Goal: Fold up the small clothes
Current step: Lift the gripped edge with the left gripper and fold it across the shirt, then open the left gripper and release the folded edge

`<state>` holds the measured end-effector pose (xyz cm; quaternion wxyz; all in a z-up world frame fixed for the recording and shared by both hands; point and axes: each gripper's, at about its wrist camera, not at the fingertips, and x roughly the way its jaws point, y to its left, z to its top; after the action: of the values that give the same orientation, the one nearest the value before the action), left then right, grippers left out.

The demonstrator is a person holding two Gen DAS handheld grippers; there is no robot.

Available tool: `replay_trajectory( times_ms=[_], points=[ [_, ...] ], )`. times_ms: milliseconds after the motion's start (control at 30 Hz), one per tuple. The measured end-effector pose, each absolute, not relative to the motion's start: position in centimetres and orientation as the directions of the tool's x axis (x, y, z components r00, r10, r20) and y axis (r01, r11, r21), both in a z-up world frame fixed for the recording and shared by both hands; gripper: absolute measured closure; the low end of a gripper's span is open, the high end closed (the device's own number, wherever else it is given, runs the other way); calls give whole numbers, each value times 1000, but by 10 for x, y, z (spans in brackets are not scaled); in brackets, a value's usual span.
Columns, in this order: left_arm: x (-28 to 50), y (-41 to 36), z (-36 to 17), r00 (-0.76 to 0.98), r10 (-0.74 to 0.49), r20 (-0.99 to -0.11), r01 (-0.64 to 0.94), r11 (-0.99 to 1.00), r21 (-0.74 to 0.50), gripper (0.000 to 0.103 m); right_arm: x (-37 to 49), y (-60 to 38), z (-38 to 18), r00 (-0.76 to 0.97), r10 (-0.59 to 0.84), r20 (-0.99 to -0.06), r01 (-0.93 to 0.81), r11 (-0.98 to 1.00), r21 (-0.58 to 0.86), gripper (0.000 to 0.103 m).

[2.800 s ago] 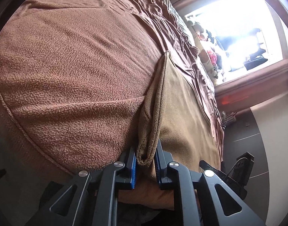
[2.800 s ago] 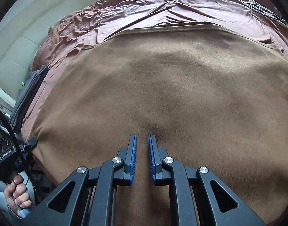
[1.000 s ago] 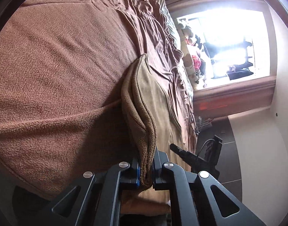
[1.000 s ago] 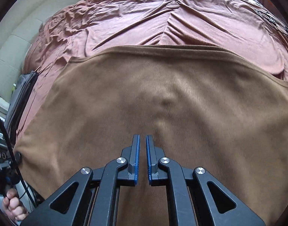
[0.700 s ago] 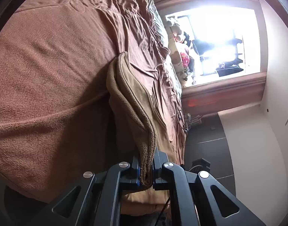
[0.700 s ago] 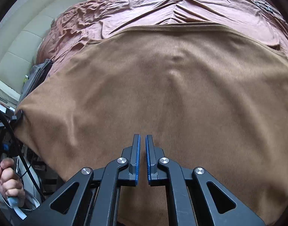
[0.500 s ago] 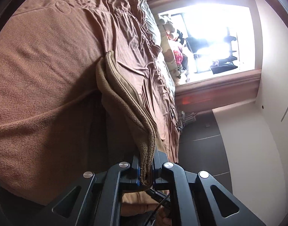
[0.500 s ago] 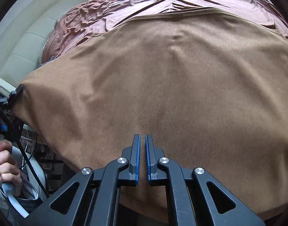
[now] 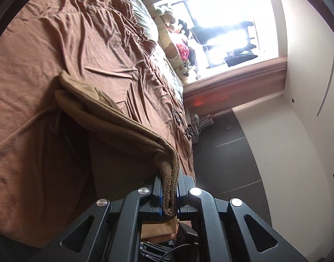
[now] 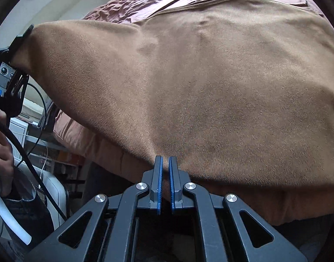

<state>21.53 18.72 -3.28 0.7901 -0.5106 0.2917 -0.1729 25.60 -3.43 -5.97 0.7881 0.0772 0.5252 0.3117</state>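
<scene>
A tan fleece cloth (image 10: 210, 83) hangs stretched above a bed (image 9: 84, 43), lifted at two points of its near edge and filling most of the right wrist view, so that the bedding beneath it is largely hidden. The right gripper (image 10: 163, 163) has its blue-lined fingers pressed nearly together on the cloth's near edge; how much fabric sits between the pads is hard to make out, as the edge dips into the narrow gap. The left gripper (image 9: 168, 187) pinches a thick, doubled fold of the same cloth, which rises out of its fingers and runs away toward the mattress. In the right wrist view that gripper appears at the far left edge, cut off by the frame, gripping the cloth's raised corner, with a person's hand (image 10: 1, 150) on its handle and a black cable (image 10: 25, 152) trailing down. The underside of the lifted cloth is in deep shadow. Beyond the bed, a bright window (image 9: 230, 24) is blown out to white, and the soft toys (image 9: 177, 45) on its sill are barely legible. Shelving below the bed's edge is blurred.
</scene>
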Motion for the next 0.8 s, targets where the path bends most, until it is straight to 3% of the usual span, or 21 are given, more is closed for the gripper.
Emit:
replay_trajectory(
  times_ms=[367, 433, 500, 533, 800],
  points=[
    [257, 114, -2, 680, -669, -300, 77, 472, -878, 95, 240, -119, -18, 443, 542, -714, -334, 839, 430, 99],
    [265, 100, 0, 663, -683, -306, 90, 479, -873, 95, 234, -134, -14, 472, 532, -703, -315, 846, 429, 88],
    [271, 88, 2, 646, -695, -316, 100, 488, -867, 95, 225, -150, -9, 504, 526, -685, -299, 850, 433, 59],
    [274, 81, 1, 638, -699, -323, 104, 494, -863, 95, 219, -158, -7, 519, 527, -673, -292, 850, 439, 54],
    [294, 26, -5, 568, -727, -385, 122, 538, -834, 95, 194, -212, -1, 561, 522, -643, -271, 849, 453, 51]
  ],
)
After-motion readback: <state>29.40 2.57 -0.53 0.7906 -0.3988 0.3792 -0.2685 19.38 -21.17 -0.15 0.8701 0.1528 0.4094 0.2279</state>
